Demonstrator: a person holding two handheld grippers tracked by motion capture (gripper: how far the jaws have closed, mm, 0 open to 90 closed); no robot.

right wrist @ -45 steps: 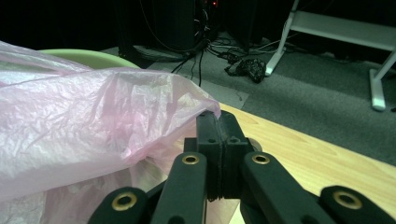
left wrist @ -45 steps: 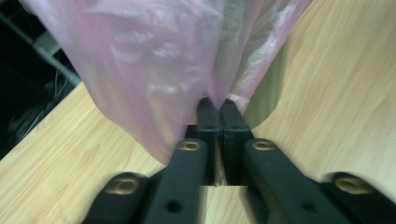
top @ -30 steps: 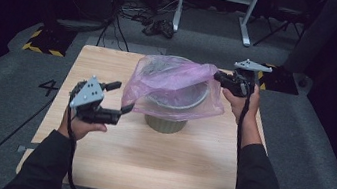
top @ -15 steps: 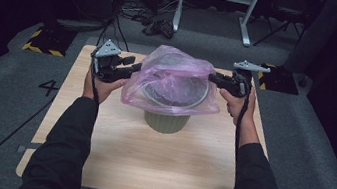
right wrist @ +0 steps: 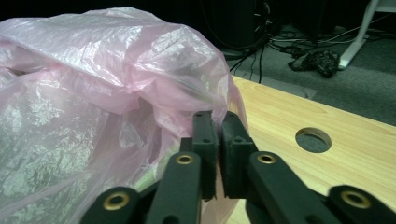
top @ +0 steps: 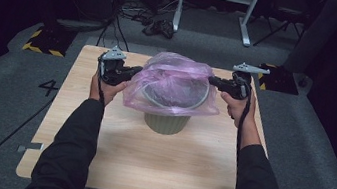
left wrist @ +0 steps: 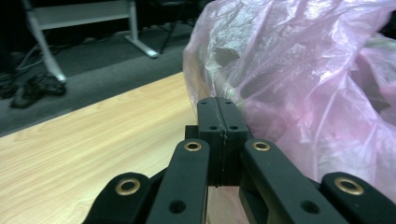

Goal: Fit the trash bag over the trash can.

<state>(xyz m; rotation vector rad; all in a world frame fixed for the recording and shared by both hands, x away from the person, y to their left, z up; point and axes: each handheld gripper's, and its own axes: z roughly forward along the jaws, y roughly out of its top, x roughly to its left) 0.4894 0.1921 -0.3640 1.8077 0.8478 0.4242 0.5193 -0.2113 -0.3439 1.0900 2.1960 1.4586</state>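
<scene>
While both pairs of black jaws press shut, each pinches a fold of the pink plastic bag (top: 173, 82) at opposite edges, the film stretched between them over the pot. Seen from the left gripper (top: 132, 73), the jaws have just been closing and now meet face to face, flat matte blocks with small screw holes and brass-ringed pivots on the arms behind; a thin fold of the bag runs into the seam between them, and the film bulges up just beyond and to the right of the tips, crinkled, glossy and half see-through. From the right gripper (top: 215, 81), the jaws have closed further too and stand nearly together, a sliver of film caught in the narrow slit; the bag billows out to the left of them in soft rumpled folds

Under the bag, midway between the two jaw pairs, sits a round grey-green pot (top: 166, 122) with a ribbed wall and a lighter rim showing through the plastic. It stands on a pale wooden tabletop (top: 146, 162) with fine straight grain and rounded corners; a round hole (right wrist: 313, 139) is cut in the board just to the right of the right jaws

Beyond the table lies grey carpet marked with a black number four (top: 49, 87), a yellow-and-black striped block (top: 43, 41) to one side, a tangle of dark cables (top: 159, 25), and white metal frame legs (top: 215, 3) against a dark room
</scene>
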